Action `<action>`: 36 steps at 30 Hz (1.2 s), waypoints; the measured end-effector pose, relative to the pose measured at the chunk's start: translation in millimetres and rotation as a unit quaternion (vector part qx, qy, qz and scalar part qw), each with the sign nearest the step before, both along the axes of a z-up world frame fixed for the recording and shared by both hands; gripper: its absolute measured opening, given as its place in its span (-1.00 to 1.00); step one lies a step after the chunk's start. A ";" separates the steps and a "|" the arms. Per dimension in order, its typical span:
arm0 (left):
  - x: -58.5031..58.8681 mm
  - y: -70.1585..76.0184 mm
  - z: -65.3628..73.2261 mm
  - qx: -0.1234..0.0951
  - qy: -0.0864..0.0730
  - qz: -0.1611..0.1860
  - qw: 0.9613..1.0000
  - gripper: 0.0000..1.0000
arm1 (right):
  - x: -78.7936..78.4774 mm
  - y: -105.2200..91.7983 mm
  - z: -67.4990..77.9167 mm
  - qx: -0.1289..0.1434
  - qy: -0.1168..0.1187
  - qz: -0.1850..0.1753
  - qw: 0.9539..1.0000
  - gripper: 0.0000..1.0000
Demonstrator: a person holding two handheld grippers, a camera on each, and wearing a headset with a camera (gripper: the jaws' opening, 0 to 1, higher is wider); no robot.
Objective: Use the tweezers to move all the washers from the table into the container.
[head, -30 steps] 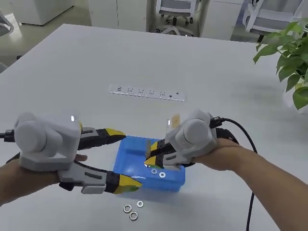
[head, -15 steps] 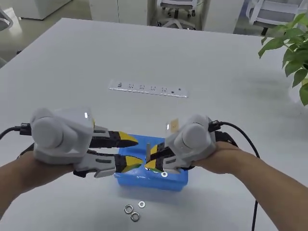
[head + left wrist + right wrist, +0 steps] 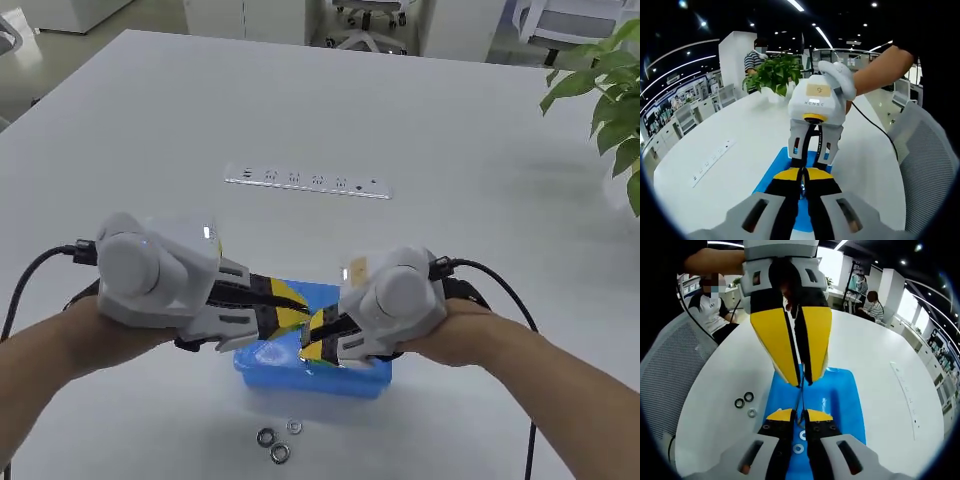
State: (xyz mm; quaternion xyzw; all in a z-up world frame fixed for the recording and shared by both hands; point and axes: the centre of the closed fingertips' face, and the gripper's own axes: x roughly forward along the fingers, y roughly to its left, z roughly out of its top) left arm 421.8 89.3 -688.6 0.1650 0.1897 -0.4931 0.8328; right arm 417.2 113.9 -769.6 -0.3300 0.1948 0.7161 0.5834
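A blue container [image 3: 300,379] stands on the white table, under both grippers. My left gripper [image 3: 297,306] and my right gripper [image 3: 312,345] meet tip to tip above it. Thin metal tweezers [image 3: 800,397] run between the two pairs of yellow-tipped jaws. In the right gripper view, my right gripper [image 3: 799,415] is shut on the tweezers' near end and the left gripper [image 3: 801,382] closes on them from above. In the left gripper view, my left gripper [image 3: 803,174] is shut on the tweezers [image 3: 802,186]. Two washers [image 3: 800,441] lie in the container [image 3: 840,395]. Three washers [image 3: 279,440] lie on the table in front of it.
A white power strip [image 3: 305,182] lies further back on the table. A potted plant [image 3: 610,100] stands at the right edge. Office chairs [image 3: 370,20] are beyond the far edge. People sit in the background of the right gripper view.
My left gripper has moved right over the container and its jaws have closed from wide open onto the tweezers. The right gripper has stayed over the container.
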 end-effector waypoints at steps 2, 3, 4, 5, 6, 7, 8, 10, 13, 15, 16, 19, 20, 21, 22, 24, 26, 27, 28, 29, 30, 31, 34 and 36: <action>0.5 0.9 -1.3 0.002 0.000 -0.001 1.000 -0.87 | 0.1 0.5 -0.3 0.002 0.000 0.003 1.000 -0.81; 1.0 1.4 -2.0 0.003 0.002 -0.002 1.000 -0.87 | 0.5 0.7 -0.4 0.002 0.003 0.003 1.000 -0.81; 1.1 1.6 -2.5 0.003 0.003 -0.002 1.000 -0.87 | 0.5 0.9 -0.3 0.002 0.003 0.004 1.000 -0.81; 1.1 1.8 -2.9 0.004 0.002 -0.003 1.000 -0.87 | 0.3 1.1 0.0 0.003 0.004 0.004 1.000 -0.81; 1.0 1.8 -3.3 0.004 0.004 -0.005 1.000 -0.87 | 0.2 1.1 0.2 0.003 0.005 0.004 1.000 -0.81; 1.0 2.0 -3.6 0.004 0.004 -0.006 1.000 -0.87 | 0.1 1.2 0.3 0.004 0.003 0.005 1.000 -0.81; 1.2 2.4 -4.0 0.004 0.005 -0.007 1.000 -0.87 | 0.1 1.2 0.6 0.004 0.002 0.005 1.000 -0.80; 1.2 2.9 -4.4 0.002 0.007 -0.008 1.000 -0.88 | 0.4 1.1 0.5 0.005 0.001 0.005 1.000 -0.79; 1.3 2.1 -3.7 0.004 0.008 -0.006 1.000 -0.89 | 1.4 1.1 0.6 0.005 -0.002 0.004 1.000 -0.77; 1.3 2.3 -3.7 0.005 0.008 -0.006 1.000 -0.89 | 1.7 0.9 0.7 0.005 -0.004 0.003 1.000 -0.76; 1.2 2.5 -3.8 0.005 0.008 -0.006 1.000 -0.90 | 1.6 0.9 1.1 0.005 -0.004 0.002 1.000 -0.76; 1.1 3.6 -4.6 0.005 0.011 -0.006 1.000 -0.90 | 1.5 0.2 1.7 0.006 -0.001 -0.001 1.000 -0.72; 1.1 3.7 -4.7 0.005 0.011 -0.006 1.000 -0.90 | 1.4 -0.4 2.2 0.005 -0.001 -0.002 1.000 -0.71; 1.3 4.0 -4.9 0.006 0.011 -0.006 1.000 -0.90 | 1.5 -0.7 2.9 0.006 -0.001 -0.003 1.000 -0.70; 1.3 4.3 -5.1 0.007 0.012 -0.007 1.000 -0.90 | 1.8 -1.0 3.5 0.007 -0.002 -0.005 1.000 -0.69; 0.9 3.5 -4.7 0.005 0.014 -0.008 1.000 -0.90 | 2.5 -1.9 4.4 0.007 -0.002 -0.008 1.000 -0.66; 1.6 3.8 -4.1 0.006 0.012 -0.009 1.000 -0.90 | 2.2 -3.3 6.5 0.009 -0.002 -0.011 1.000 -0.64; 2.0 3.6 -3.5 0.005 0.010 -0.008 1.000 -0.90 | 2.1 -4.2 7.2 0.009 -0.002 -0.013 1.000 -0.63; 2.7 3.7 -3.0 0.006 0.008 -0.007 1.000 -0.90 | 2.4 -4.9 7.4 0.009 -0.002 -0.015 1.000 -0.63; 2.5 2.9 -2.1 0.006 0.008 -0.006 1.000 -0.90 | 3.2 -6.4 8.1 0.009 -0.004 -0.018 1.000 -0.62; 2.1 1.4 -0.3 0.006 0.007 -0.006 1.000 -0.90 | 3.4 -7.3 8.8 0.010 -0.004 -0.020 1.000 -0.62; 2.0 1.0 1.3 0.005 0.006 -0.006 1.000 -0.90 | 4.2 -8.0 9.8 0.011 -0.003 -0.025 1.000 -0.61; 1.6 0.0 4.4 0.005 0.004 -0.005 1.000 -0.90 | 4.6 -12.0 14.7 0.013 -0.004 -0.034 0.999 -0.58; 0.6 -1.1 6.7 0.004 0.003 -0.005 1.000 -0.90 | 4.9 -13.9 17.1 0.015 -0.002 -0.041 0.999 -0.54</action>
